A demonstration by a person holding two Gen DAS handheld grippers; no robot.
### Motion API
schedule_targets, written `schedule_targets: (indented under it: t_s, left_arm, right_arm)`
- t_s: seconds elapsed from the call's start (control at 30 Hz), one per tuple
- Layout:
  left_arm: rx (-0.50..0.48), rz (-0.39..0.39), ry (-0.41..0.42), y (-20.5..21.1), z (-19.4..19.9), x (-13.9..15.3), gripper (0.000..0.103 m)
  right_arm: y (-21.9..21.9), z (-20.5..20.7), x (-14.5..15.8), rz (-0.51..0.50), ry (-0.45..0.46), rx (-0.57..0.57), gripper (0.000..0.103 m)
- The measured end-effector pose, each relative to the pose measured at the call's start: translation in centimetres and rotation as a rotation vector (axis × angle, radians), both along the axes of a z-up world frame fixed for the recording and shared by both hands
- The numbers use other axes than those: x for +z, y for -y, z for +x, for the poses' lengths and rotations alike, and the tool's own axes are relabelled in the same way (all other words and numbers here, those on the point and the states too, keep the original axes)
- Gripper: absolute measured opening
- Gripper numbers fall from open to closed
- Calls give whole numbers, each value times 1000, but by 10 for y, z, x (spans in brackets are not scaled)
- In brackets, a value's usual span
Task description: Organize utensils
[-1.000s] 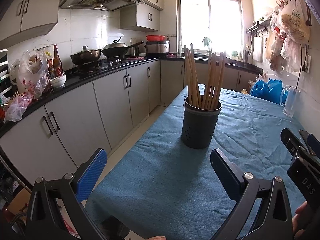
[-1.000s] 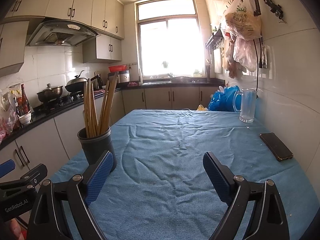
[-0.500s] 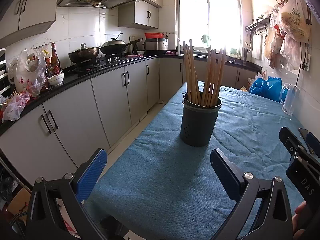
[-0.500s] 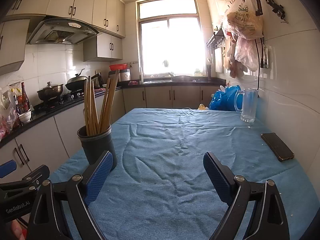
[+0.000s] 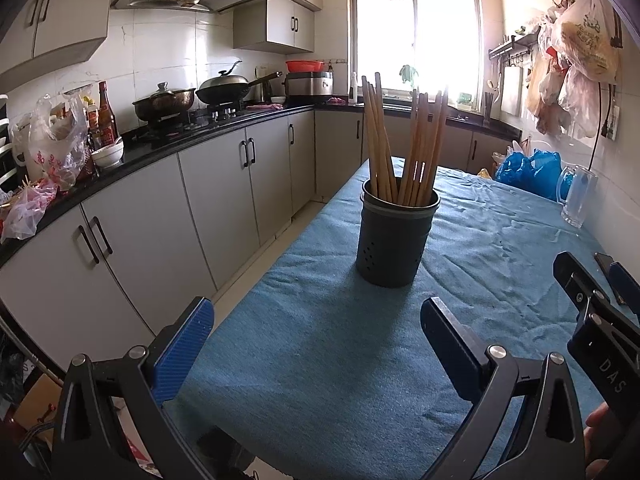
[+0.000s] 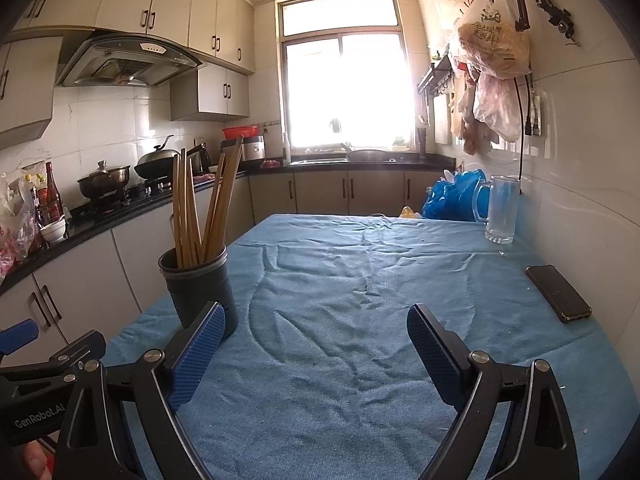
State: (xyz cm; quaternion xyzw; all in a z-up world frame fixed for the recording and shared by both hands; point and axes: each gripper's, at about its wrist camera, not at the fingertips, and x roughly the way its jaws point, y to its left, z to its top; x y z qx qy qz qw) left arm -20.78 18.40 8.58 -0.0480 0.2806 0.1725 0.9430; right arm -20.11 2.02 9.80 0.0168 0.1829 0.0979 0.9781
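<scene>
A dark round holder (image 5: 394,236) stood upright on the blue tablecloth (image 5: 320,352), near the table's edge that faces the grey kitchen cabinets (image 5: 224,184). A bundle of wooden chopsticks (image 5: 404,140) stood in it, leaning apart in two loose groups, their tops well above the rim.

The left gripper (image 5: 316,332) hovered over the near end of the table with its jaws spread wide and nothing between them; the holder lay ahead of it, closer to the right finger's line than to the left. The right gripper (image 6: 316,340) was likewise wide open and empty above the cloth. In the right wrist view the holder (image 6: 200,288) sat just behind that gripper's left fingertip, and whether the two touched could not be told from this angle.

Each tool showed at the edge of the other's view, so the two were side by side.

Farther along the table, by the tiled wall, a dark phone (image 6: 558,292) lay flat on the cloth, and beyond it a clear glass mug (image 6: 500,210) stood beside a blue plastic bag (image 6: 450,196). Pots (image 5: 164,100) sat on the stove across the aisle.
</scene>
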Motion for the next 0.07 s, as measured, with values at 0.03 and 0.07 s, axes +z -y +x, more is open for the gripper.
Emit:
schedule_targets:
  t_s: [0.03,0.07]
  left_arm:
    - [1,3,0,0,0,0,102]
    - [0,6,0,1,0,0,102]
  right_arm:
    - [0,-1,0,0,1,0,95]
    - [0,-1,0,-1,0,1,96]
